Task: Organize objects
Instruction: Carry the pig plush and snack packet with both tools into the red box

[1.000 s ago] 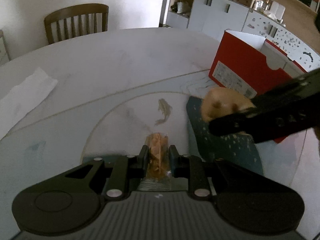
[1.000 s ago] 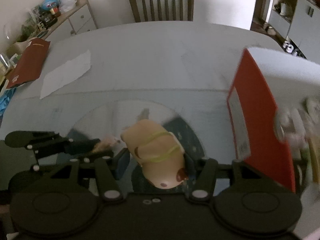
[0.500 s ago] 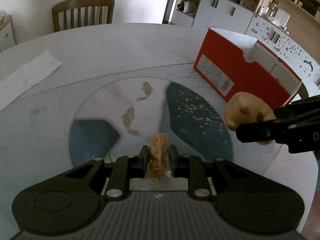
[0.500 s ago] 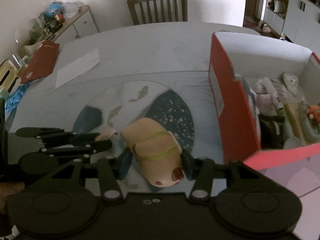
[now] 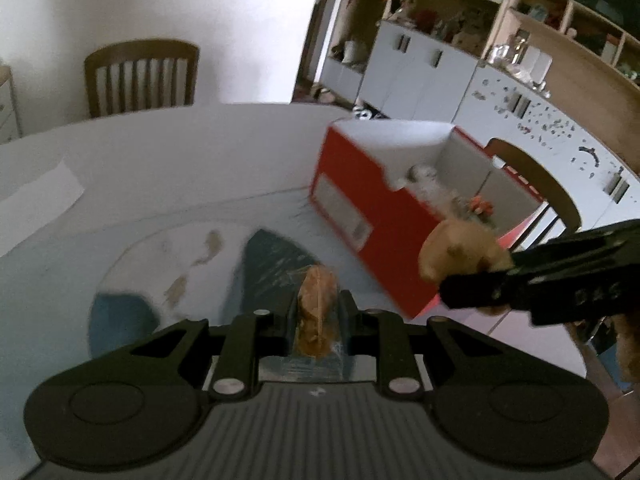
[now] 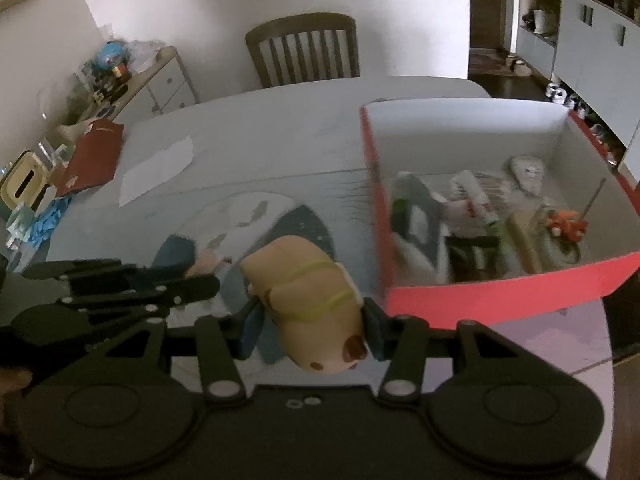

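Note:
My left gripper (image 5: 318, 312) is shut on a small orange-brown wrapped snack (image 5: 316, 300), held above the table. My right gripper (image 6: 310, 312) is shut on a tan toy hot dog (image 6: 308, 288) with a yellow-green squiggle, also lifted off the table. A red open box (image 6: 500, 284) with white inner walls stands to the right, several small items lying inside. In the left wrist view the red box (image 5: 360, 200) is ahead to the right, and the right gripper (image 5: 472, 284) with the toy (image 5: 456, 252) hangs by its near corner. The left gripper (image 6: 200, 280) shows low left in the right wrist view.
The round table (image 6: 260, 140) has a painted fish pattern (image 6: 256, 216). A white paper sheet (image 6: 156, 172) lies at the left, a dark red folder (image 6: 92, 156) beyond it. Wooden chairs (image 6: 304, 52) (image 5: 536, 184) stand at the far side and behind the box. Cabinets (image 5: 420, 68) line the right wall.
Both grippers have risen and moved toward the red box with their objects. The box's inside has come into view in both cameras.

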Available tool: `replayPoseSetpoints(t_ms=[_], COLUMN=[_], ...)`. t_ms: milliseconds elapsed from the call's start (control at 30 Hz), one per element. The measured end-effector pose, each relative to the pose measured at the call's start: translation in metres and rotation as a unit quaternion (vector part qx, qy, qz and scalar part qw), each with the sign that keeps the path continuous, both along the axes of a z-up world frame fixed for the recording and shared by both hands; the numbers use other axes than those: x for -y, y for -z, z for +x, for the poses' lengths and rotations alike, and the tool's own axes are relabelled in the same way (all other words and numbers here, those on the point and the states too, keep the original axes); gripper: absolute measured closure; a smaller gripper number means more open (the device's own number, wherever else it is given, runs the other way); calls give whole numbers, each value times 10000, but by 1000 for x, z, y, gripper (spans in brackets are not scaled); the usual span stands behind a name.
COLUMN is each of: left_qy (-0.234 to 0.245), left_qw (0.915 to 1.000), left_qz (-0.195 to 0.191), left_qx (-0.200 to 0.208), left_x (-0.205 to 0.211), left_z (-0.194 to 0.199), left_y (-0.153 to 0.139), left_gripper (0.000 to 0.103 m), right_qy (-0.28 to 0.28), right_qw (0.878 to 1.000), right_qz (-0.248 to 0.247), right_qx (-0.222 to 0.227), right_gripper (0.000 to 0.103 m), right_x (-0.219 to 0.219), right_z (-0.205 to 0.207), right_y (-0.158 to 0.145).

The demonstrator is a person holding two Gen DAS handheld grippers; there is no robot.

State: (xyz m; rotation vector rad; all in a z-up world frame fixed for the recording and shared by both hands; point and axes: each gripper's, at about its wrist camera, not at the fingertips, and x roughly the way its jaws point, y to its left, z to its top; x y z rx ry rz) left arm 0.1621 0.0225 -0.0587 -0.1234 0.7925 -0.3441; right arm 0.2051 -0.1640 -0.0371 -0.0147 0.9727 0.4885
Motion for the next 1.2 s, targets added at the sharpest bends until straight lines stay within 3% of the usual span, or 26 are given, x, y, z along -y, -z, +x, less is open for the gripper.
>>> replayPoseSetpoints(t_ms=[300, 733, 1200], left_qy=[189, 449, 557], left_qw=[9995, 9981, 9977], left_qz=[-22, 111, 264], left_qx=[268, 397, 283], left_x=[58, 130, 178], left_z=[12, 36, 89], left_y=[-26, -39, -38], left_gripper=[83, 83, 83], right_qy=[122, 435, 522], right_qw=[9997, 9984, 9972], right_qz=[120, 205, 8], right_qx=[163, 301, 533], right_gripper=[53, 53, 53], right_x=[53, 130, 161], right_z=[11, 37, 81], right_y=[-9, -12, -12])
